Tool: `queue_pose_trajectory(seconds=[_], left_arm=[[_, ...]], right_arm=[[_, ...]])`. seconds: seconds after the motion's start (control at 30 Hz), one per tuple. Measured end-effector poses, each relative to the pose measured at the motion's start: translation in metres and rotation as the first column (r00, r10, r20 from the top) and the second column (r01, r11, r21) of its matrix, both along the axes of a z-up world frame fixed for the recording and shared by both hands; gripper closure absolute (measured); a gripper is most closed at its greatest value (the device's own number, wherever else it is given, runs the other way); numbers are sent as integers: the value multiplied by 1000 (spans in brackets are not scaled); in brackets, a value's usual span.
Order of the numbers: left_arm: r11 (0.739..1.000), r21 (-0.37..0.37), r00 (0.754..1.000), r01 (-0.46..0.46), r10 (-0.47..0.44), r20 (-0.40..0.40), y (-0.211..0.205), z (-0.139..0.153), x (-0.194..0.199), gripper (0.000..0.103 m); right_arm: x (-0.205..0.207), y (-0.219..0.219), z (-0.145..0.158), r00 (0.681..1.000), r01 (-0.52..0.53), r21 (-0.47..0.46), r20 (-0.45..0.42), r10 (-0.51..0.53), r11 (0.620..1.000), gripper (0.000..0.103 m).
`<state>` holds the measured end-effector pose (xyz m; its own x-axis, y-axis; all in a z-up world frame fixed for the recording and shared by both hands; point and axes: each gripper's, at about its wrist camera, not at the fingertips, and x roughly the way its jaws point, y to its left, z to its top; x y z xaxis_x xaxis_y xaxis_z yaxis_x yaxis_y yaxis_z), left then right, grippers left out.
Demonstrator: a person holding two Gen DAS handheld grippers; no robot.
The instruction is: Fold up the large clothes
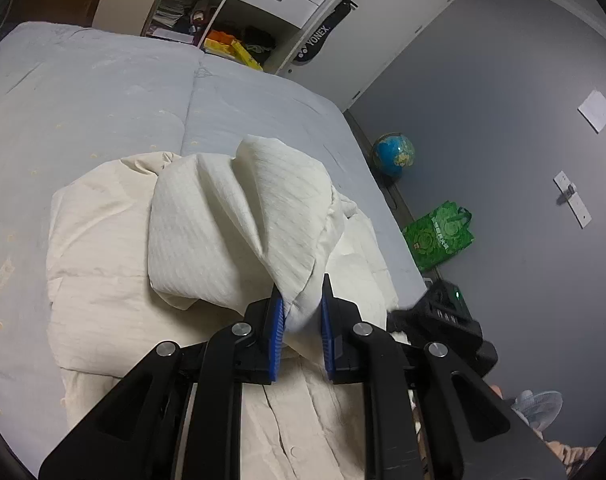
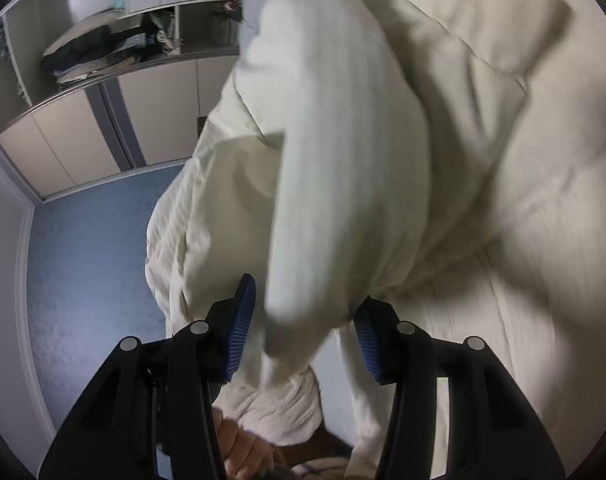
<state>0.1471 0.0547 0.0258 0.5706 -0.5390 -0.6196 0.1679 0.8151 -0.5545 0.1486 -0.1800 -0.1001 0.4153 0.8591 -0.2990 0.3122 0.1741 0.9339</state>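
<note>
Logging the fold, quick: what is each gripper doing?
Left gripper: shut on the cream garment.
Right gripper: open, garment fold between its jaws, not yet pinched.

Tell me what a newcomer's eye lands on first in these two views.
The cream garment, bunched up mid-bed on the pale blue bedspread, with a fold pinched in the left gripper. In the right wrist view, a blurred sleeve hangs between the right gripper's blue pads. The blue globe sits on the floor by the grey wall.

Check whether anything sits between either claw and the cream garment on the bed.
Nothing visible does. The left claw already pinches a fold of the cream-white ribbed garment, lifted over the pale blue quilted bedspread. The right claw has a sleeve-like fold between its pads; the blur hides whether they press.
</note>
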Motion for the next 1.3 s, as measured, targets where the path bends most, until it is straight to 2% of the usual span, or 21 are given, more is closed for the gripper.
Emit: queue_pose_trajectory(seconds=[0.03,0.1,0.17,0.23,0.3,0.37,0.4,0.47,0.53,0.63,0.67,0.77,0.87,0.93,0.97,1.03,1.07,1.13,1.2,1.3], left_arm=[[1000,2,1000,2,-2,-2,0,-1,-1,87],[1000,4,1000,0,0,-9,1,-3,-2,87],[1000,0,1000,-2,2,-17,1,-6,-3,87],[1000,-7,1000,2,-2,-25,0,-7,-4,87],[999,-36,999,13,-14,-33,-3,-10,-4,87],[997,-74,999,33,-36,-36,-9,-12,-2,87],[996,-79,998,41,-44,-36,-13,-12,-1,87],[996,-70,997,58,-62,-49,-21,-17,2,87],[996,-62,994,70,-75,-77,-28,-26,5,87],[995,-60,984,77,-86,-155,-34,-47,8,85],[995,-58,979,86,-95,-183,-36,-56,8,84],[993,-33,962,111,-115,-248,-38,-75,7,80],[992,-8,952,123,-120,-280,-40,-83,5,74],[991,20,953,129,-118,-281,-39,-83,3,72],[991,25,953,130,-118,-280,-39,-83,4,72],[991,30,954,128,-115,-277,-36,-82,4,72],[991,32,955,127,-113,-274,-33,-80,3,71],[991,45,962,126,-111,-251,-30,-70,8,71],[990,60,969,127,-111,-221,-26,-59,4,71],[991,54,981,121,-112,-160,-19,-36,4,67]], right_arm=[[6,-1,2,999,18,-7,29,-17,1000,63],[16,-6,10,993,64,11,100,-64,998,80],[25,-11,20,978,103,34,181,-107,994,86],[28,-18,35,948,139,70,280,-153,988,89],[29,-29,60,898,162,141,390,-206,977,90],[30,-35,80,858,132,155,476,-191,979,90],[30,-38,81,852,125,159,488,-188,979,90],[27,-45,72,857,136,158,477,-196,978,90],[24,-53,55,876,156,133,439,-199,979,90],[12,-65,20,925,157,65,341,-169,986,90],[7,-69,8,943,143,17,302,-142,990,90],[-4,-70,-14,970,95,-94,232,-71,991,90],[-13,-71,-29,986,40,-151,168,-14,988,90],[-17,-70,-35,991,16,-153,131,4,988,89],[-16,-72,-35,993,12,-148,115,5,989,87],[-17,-75,-37,998,9,-135,68,0,991,75],[-19,-77,-36,1000,6,-146,20,-3,989,67],[-17,-79,-20,1000,7,-180,-19,-10,984,66],[-19,-86,1,999,35,-248,29,-29,968,66],[-23,-92,38,985,96,-372,168,-35,923,65]])
